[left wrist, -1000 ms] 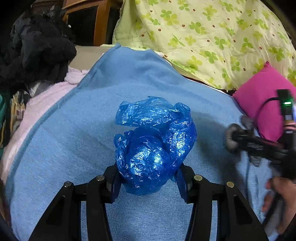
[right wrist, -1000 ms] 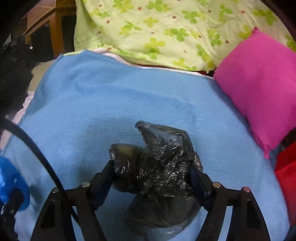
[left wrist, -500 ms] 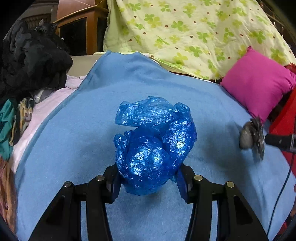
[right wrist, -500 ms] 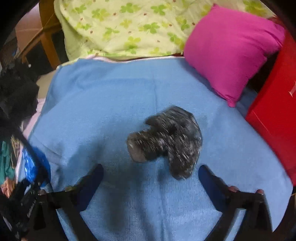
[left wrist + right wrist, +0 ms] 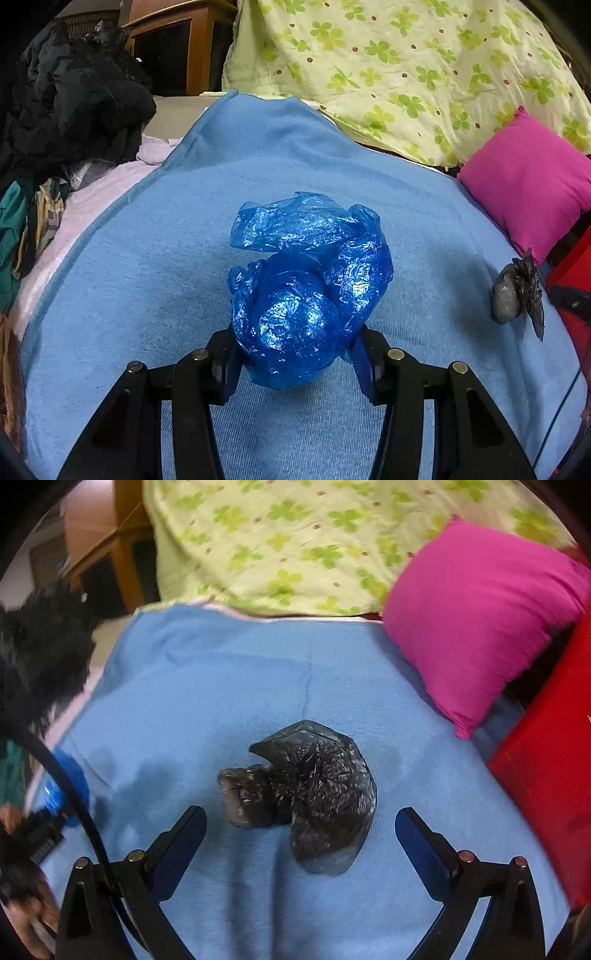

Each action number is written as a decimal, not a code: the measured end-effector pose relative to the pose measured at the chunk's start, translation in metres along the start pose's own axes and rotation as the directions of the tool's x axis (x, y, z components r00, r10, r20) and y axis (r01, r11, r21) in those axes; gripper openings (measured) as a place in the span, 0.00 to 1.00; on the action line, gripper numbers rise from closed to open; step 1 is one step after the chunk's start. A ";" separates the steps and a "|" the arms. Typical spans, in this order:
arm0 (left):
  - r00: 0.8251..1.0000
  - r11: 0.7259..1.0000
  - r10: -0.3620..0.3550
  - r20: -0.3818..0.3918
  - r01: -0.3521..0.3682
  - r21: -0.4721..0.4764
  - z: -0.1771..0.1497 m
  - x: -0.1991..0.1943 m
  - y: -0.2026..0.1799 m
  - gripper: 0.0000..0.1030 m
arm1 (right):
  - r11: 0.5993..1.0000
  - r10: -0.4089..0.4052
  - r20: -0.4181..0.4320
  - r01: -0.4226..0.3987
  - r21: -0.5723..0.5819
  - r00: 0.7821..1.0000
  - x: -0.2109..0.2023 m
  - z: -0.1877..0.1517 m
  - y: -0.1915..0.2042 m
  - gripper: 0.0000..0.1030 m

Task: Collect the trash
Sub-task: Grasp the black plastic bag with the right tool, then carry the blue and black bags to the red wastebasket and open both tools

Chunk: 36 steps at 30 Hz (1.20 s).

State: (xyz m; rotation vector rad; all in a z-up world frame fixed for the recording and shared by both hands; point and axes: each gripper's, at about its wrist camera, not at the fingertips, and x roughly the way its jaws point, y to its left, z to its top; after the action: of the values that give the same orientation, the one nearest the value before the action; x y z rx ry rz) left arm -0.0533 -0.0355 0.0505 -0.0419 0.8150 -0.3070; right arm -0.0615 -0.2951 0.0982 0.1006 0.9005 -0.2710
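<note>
My left gripper (image 5: 295,354) is shut on a crumpled blue plastic bag (image 5: 306,291), held just above the blue blanket (image 5: 147,258). A crumpled black plastic bag (image 5: 306,794) lies loose on the blanket. My right gripper (image 5: 300,814) stands wide open around its near side, and the pads do not touch it. In the left wrist view the black bag (image 5: 517,295) sits at the far right of the blanket. At the right wrist view's left edge the blue bag (image 5: 70,782) shows partly behind a black cable.
A pink pillow (image 5: 480,620) and a red box (image 5: 554,775) border the blanket on the right. A green floral quilt (image 5: 406,74) lies at the back. A heap of black clothing (image 5: 66,99) sits at the left, with a wooden cabinet (image 5: 192,48) behind it.
The right gripper opened and let go of the black bag, which now lies on the blanket. It drew back and left the left wrist view. The left gripper's hold is unchanged.
</note>
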 end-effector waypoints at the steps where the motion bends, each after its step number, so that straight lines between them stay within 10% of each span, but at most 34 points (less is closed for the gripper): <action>1: 1.000 1.000 0.002 0.002 -0.002 -0.001 0.000 0.000 0.000 0.51 | 1.000 0.001 -0.008 -0.001 -0.005 1.000 0.007 0.001 0.001 1.00; 10: 1.000 1.000 0.008 -0.001 -0.008 0.019 -0.002 0.002 -0.004 0.51 | 0.959 0.023 -0.092 0.005 0.284 0.995 0.082 0.009 0.007 0.98; 13: 1.000 1.000 0.012 0.002 -0.012 0.022 -0.001 0.002 -0.004 0.51 | 0.972 -0.022 -0.082 0.041 0.233 0.996 0.084 0.003 0.016 0.39; 36: 1.000 0.979 -0.006 -0.009 0.007 0.204 -0.042 -0.077 -0.067 0.51 | 0.966 0.060 0.064 -0.074 0.246 0.996 -0.080 -0.098 -0.048 0.39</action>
State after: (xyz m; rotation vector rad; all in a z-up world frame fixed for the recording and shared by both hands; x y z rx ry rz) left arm -0.1504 -0.0741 0.0866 0.1489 0.7886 -0.3957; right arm -0.1963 -0.3064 0.1013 0.3535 0.8022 -0.3215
